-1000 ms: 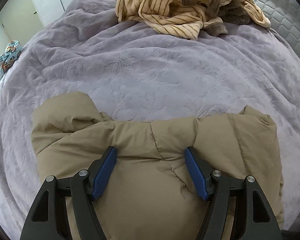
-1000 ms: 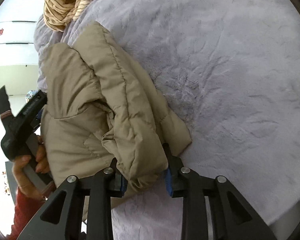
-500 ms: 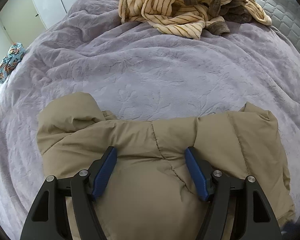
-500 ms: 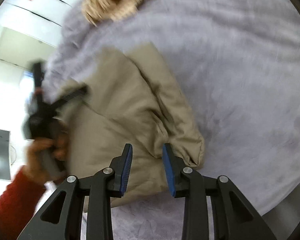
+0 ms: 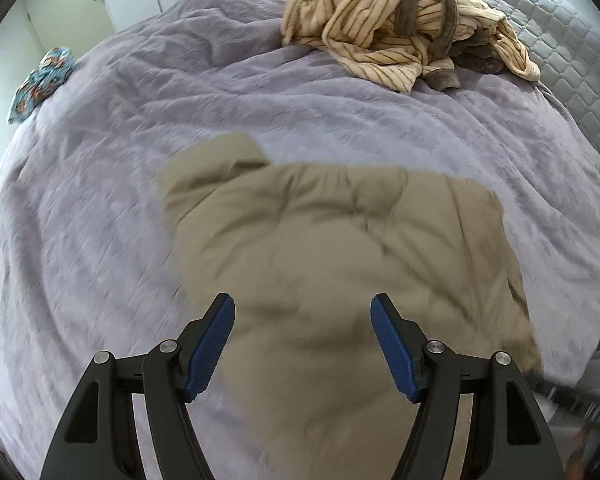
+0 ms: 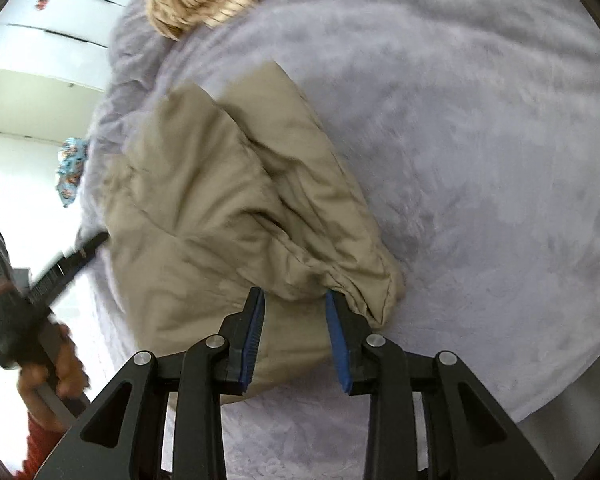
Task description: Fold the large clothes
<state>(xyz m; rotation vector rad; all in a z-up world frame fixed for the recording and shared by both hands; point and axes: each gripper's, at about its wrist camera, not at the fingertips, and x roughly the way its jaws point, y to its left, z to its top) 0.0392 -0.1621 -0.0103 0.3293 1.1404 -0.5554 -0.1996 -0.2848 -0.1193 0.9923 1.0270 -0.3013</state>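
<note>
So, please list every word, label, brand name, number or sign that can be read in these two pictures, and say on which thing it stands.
There is no readable text in either view.
Padded beige jacket: no label or brand shows.
Crumpled cream striped garment: only stripes.
Small patterned blue cloth: a pattern, no letters.
White cupboard doors: small red marks, too blurred to read.
Black grippers with blue pads: no markings show.

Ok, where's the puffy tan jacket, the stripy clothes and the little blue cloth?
Jacket (image 5: 340, 240): left wrist view, on its quilted middle.
Stripy clothes (image 5: 380, 28): left wrist view, on the pile's middle.
Blue cloth (image 5: 40, 84): left wrist view, on its patterned middle, at the bed's edge.
</note>
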